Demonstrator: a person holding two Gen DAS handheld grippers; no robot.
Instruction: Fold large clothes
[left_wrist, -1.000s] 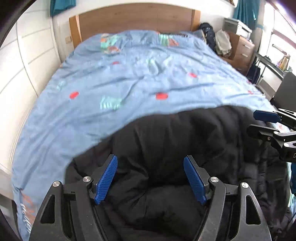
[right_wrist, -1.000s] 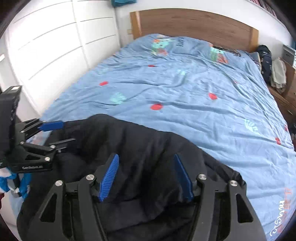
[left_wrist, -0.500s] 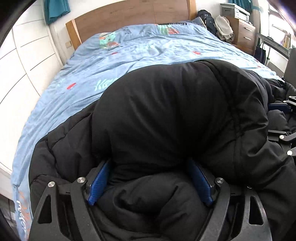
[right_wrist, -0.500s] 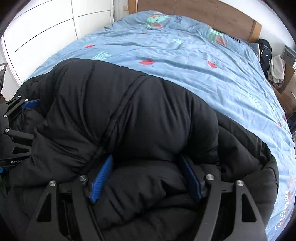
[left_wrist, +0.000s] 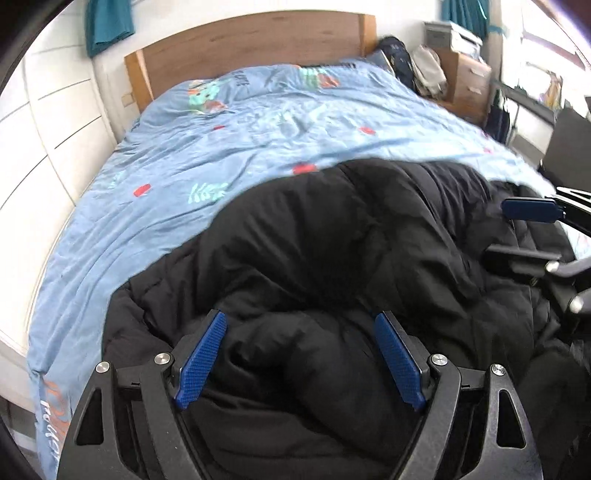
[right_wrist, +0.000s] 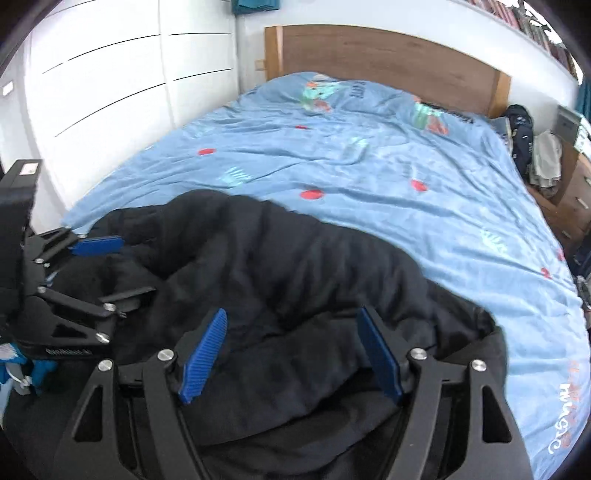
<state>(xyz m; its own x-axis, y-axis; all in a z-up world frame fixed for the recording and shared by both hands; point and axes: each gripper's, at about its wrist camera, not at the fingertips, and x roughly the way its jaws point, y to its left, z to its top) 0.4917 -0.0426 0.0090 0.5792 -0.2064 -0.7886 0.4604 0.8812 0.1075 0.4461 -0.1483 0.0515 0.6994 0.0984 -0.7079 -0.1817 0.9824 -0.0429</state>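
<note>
A wide bed fills both wrist views, covered by a light blue duvet (left_wrist: 229, 155) printed with small red spots, teal leaf shapes and some lettering along its near edge. A wooden headboard (left_wrist: 251, 48) stands at the far end against a white wall. White panelled wardrobe doors (right_wrist: 110, 85) run along the bed's left side. On the right side, a wooden bedside cabinet (left_wrist: 467, 85) carries stacked items, with a dark backpack (left_wrist: 397, 59) and pale clothing next to it.

A black padded jacket (left_wrist: 332, 258) lies bunched in a thick, rumpled heap on the near end of the duvet, spreading across most of the bed's width and rising in puffy folds.

The left gripper (left_wrist: 301, 360) sits low over the near-left part of the jacket. Its two blue-padded fingers (left_wrist: 201, 360) are spread wide apart, with jacket fabric bulging in the gap but neither pad visibly pinching it. The right gripper (right_wrist: 290, 360) sits over the near-right part, likewise spread wide, its blue pads standing clear on either side of a fold. Each gripper also appears at the edge of the other's view, jaws parted, above the jacket's surface.
</note>
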